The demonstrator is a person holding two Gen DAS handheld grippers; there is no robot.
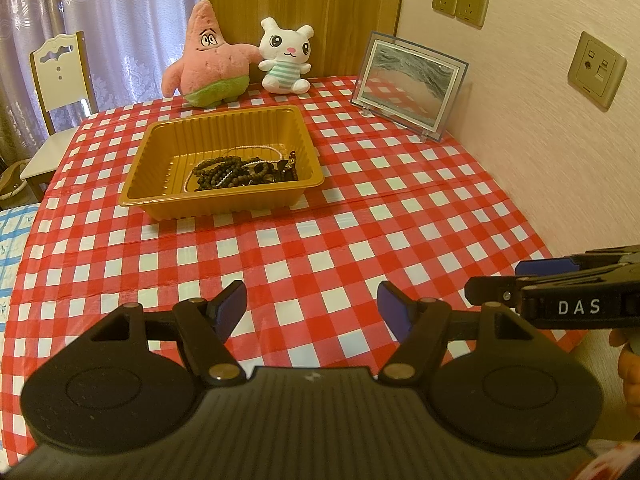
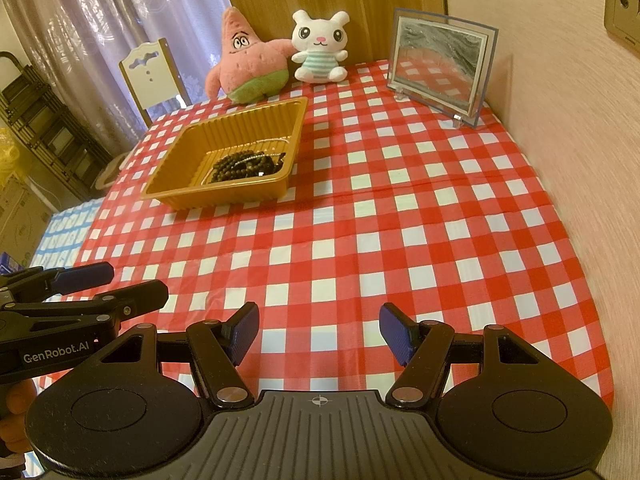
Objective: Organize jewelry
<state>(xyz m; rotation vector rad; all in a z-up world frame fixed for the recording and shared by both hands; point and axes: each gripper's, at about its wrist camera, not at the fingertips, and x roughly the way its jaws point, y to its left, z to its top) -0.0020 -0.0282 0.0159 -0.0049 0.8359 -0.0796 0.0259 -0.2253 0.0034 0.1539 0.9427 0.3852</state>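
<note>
A gold plastic tray (image 1: 160,152) stands on the red-checked tablecloth, also in the right wrist view (image 2: 176,156). Dark bead bracelets (image 1: 232,172) and a thin pale bead necklace (image 1: 256,149) lie heaped in its near right part; the heap also shows in the right wrist view (image 2: 248,166). My left gripper (image 1: 312,310) is open and empty, held low over the near table, well short of the tray. My right gripper (image 2: 319,332) is open and empty beside it, to the right. Each gripper shows at the edge of the other's view.
A pink star plush (image 1: 208,60) and a white bunny plush (image 1: 286,56) sit behind the tray. A framed picture (image 1: 408,84) stands at the back right by the wall. A white chair (image 1: 60,76) is beyond the table's left edge.
</note>
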